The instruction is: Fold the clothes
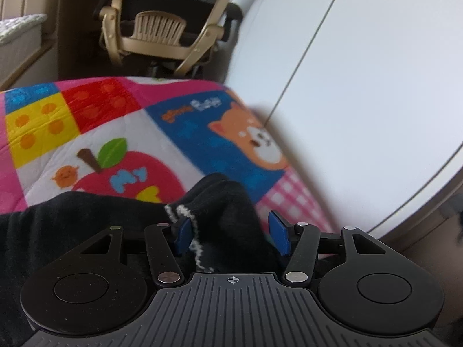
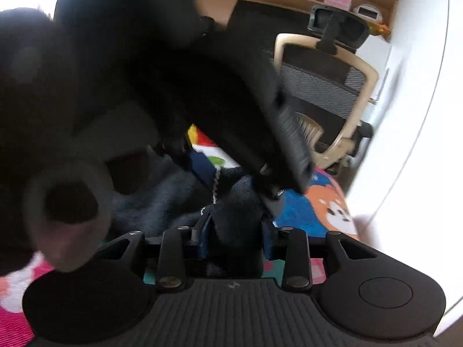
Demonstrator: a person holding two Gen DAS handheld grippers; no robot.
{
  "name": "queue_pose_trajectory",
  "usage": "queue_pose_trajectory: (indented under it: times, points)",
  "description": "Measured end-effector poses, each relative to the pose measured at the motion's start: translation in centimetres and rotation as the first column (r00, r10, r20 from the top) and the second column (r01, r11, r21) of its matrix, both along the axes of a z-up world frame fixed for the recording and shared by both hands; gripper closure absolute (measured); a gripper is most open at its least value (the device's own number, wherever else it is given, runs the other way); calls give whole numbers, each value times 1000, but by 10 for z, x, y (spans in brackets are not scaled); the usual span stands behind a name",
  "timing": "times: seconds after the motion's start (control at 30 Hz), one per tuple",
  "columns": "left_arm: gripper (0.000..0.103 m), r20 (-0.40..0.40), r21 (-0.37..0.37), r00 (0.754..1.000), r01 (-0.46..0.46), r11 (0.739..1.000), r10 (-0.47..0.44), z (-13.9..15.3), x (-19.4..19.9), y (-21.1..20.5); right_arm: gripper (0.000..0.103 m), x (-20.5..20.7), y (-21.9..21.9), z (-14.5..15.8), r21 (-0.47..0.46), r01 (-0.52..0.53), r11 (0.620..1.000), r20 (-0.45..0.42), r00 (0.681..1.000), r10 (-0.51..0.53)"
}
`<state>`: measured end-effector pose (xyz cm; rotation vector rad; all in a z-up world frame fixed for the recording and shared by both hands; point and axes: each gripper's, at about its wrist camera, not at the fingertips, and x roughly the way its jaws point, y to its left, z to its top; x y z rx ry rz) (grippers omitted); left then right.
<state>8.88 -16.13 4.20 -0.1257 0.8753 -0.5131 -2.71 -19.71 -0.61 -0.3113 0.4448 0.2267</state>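
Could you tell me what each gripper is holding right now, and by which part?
Both have the black garment between their fingers. The left gripper sits at its white-striped trim, jaws wide, hold uncertain. The right gripper pinches a bunched fold.

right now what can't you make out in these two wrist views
- Left wrist view: the black knitted garment with a white-flecked edge runs off the left and bottom edges, so its type and full shape are unknown; the left gripper body hides its near part.
- Right wrist view: a big blurred black device close to the lens blocks most of the colourful cartoon quilt.
- Right gripper: dark fabric fills the gap between its fingers; grip unclear.
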Motion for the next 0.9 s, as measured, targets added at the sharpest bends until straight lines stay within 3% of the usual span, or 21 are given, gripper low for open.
queue_pose_trajectory:
  times: [0.07,0.13,0.23,0.3,0.53,0.67,0.77,0.9]
  points:
    - [44,-1,25,1000,-10,1000,10,-5,1,3,63,0,-13,4,93,-25,995,-27,999,28]
    - [43,-4,32,1000,-19,999,19,-8,2,8,57,3,-33,9,243,-32,970,-67,996,50]
    - [40,-9,30,1000,-28,999,28,-11,3,15,48,9,-66,10,478,22,878,-136,989,49]
    - [38,-10,27,999,-31,999,32,-11,4,18,45,14,-84,8,583,69,810,-179,983,45]
    - [36,-11,27,999,-31,999,31,-12,4,21,34,39,-102,-16,720,164,674,-284,956,71]
    - [35,-15,26,999,-33,999,33,-13,4,21,40,49,-97,-28,755,237,612,-350,934,70]
    - [34,-18,23,999,-38,999,38,-12,4,22,55,47,-92,-24,720,220,658,-338,939,56]
    - [30,-12,20,999,-30,999,30,-7,2,17,64,39,-95,-16,688,214,694,-332,942,39]
